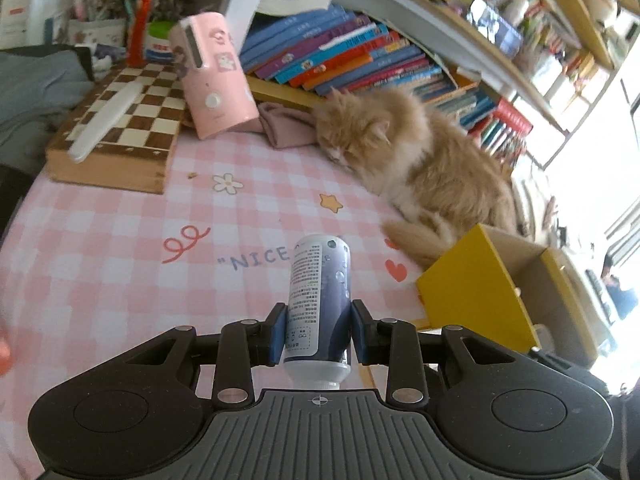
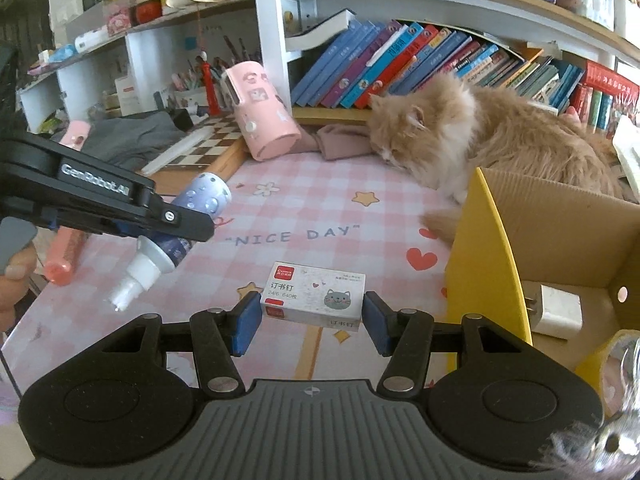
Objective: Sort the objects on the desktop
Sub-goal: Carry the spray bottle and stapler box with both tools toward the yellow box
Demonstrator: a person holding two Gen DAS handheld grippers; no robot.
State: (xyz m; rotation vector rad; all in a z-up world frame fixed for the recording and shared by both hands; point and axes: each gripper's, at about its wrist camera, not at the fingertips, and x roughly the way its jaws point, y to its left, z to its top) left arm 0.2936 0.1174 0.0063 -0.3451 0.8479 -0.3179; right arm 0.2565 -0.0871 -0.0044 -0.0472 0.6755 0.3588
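Left gripper (image 1: 319, 330) clamped on blue bottle (image 1: 320, 296), long axis along the fingers, lifted over the desk. Right gripper (image 2: 312, 322) clamped on staple box (image 2: 314, 298) (yellow cardboard box (image 2: 480, 256) just rightward, nearer this hand).

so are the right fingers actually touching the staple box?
Touching. The right wrist view shows both blue fingers pressed flush against the ends of the staple box, which hangs clear of the pink checked tablecloth, no gap on either side.
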